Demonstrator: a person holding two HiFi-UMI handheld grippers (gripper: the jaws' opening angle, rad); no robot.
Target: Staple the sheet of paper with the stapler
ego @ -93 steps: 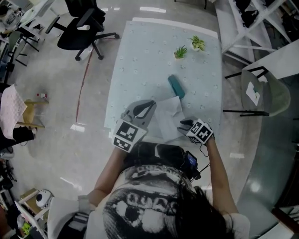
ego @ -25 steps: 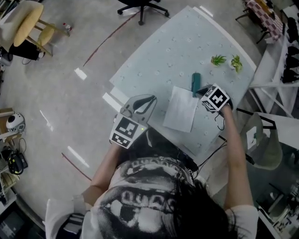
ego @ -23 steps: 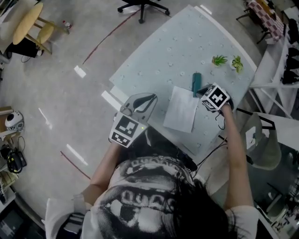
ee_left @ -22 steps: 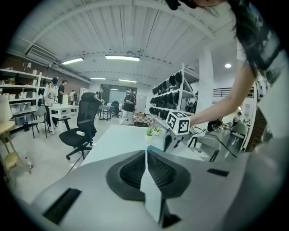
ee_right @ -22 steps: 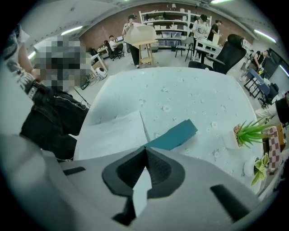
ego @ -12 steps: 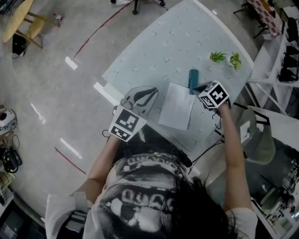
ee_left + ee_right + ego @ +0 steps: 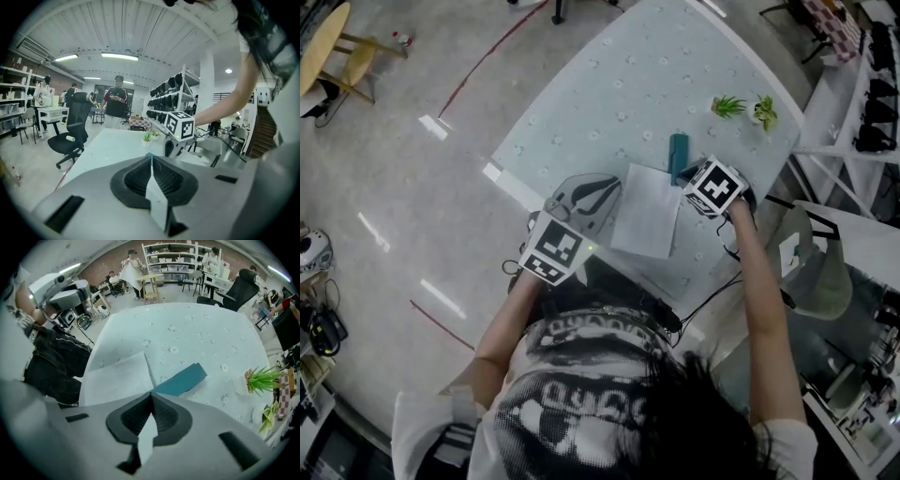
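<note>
Pale patterned table point(image 7: 619, 84) with paper point(image 7: 645, 210) beside a teal stapler point(image 7: 677, 157); right gripper point(image 7: 151, 393), jaws together, tips at the stapler; left gripper point(image 7: 151, 157) closed, empty

Plants point(image 7: 728, 106) beyond stapler point(image 7: 678, 147); open tabletop point(image 7: 609, 89) left

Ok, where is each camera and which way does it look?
Head view: on the person's head, looking steeply down at the table; shows hair, arms, left gripper, right gripper.
Left gripper view: on that gripper, looking almost level at the right gripper; shows shut jaws, right arm.
Right gripper view: on that gripper, looking down at paper and stapler; shows shut jaws.
Shared: head and right gripper views both show paper and stapler.
</note>
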